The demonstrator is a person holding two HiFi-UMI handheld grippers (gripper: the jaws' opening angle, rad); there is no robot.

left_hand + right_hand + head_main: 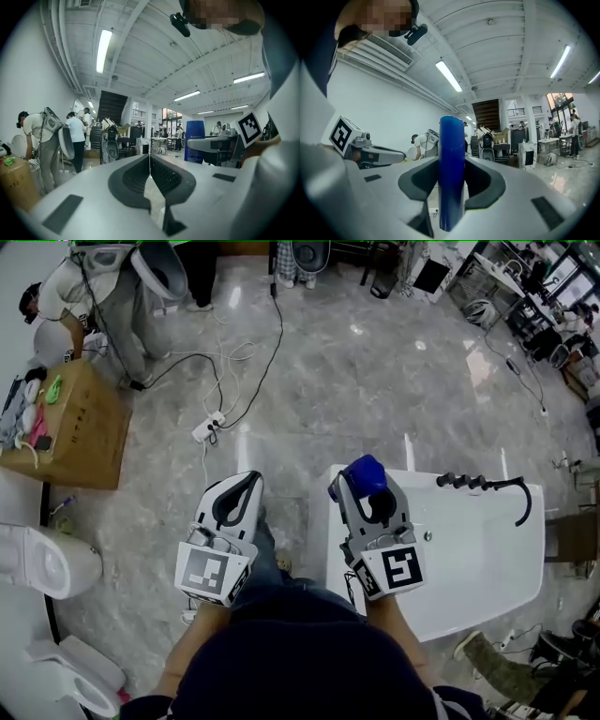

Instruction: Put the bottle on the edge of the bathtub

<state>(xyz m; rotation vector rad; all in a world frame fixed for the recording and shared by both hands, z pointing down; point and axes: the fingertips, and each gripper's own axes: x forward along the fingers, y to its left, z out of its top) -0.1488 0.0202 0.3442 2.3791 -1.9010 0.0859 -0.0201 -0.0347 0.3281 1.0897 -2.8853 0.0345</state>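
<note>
A blue bottle (364,474) stands upright between the jaws of my right gripper (367,491), which is shut on it. In the right gripper view the bottle (452,178) fills the gap between the dark pads (480,180). The gripper holds it above the near left corner of the white bathtub (487,568). My left gripper (246,480) hangs over the marble floor left of the tub, shut with nothing in it. In the left gripper view its jaws (149,157) meet, and the bottle (194,140) shows to the right.
A black faucet and hose (483,484) sit on the tub's far rim. A cardboard box (80,432) and white toilets (42,563) stand at left. A power strip with cables (208,427) lies on the floor ahead. A person (66,296) bends at the far left.
</note>
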